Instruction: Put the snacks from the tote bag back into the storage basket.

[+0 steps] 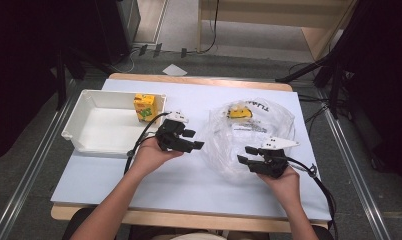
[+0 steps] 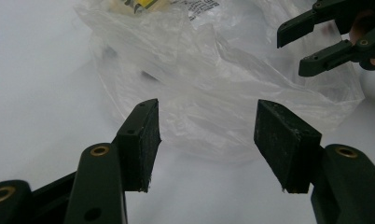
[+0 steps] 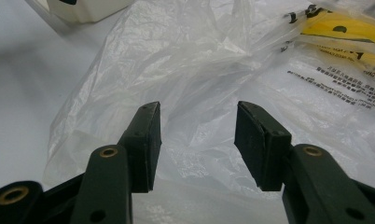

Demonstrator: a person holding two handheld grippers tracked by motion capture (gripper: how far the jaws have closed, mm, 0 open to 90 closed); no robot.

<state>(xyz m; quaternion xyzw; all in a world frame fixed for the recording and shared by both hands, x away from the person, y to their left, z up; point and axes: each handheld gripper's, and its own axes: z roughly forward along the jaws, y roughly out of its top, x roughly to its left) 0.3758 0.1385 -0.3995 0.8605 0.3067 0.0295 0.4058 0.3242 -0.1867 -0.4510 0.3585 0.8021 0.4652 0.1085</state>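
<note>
Crinkled clear plastic bag, matte black left tongs agape, smooth white tray

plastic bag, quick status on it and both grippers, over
Left gripper open, jaws empty, aimed at bag. Right gripper open at bag's near edge, nothing gripped. Plastic bag crumpled on table, yellow item inside. Nothing in the way.

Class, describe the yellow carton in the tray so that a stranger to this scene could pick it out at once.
Start at the pale blue table, then find the white tray at its far left. The yellow carton stands upright in the tray's far right corner; the other yellow item lies inside the clear plastic bag.
</note>
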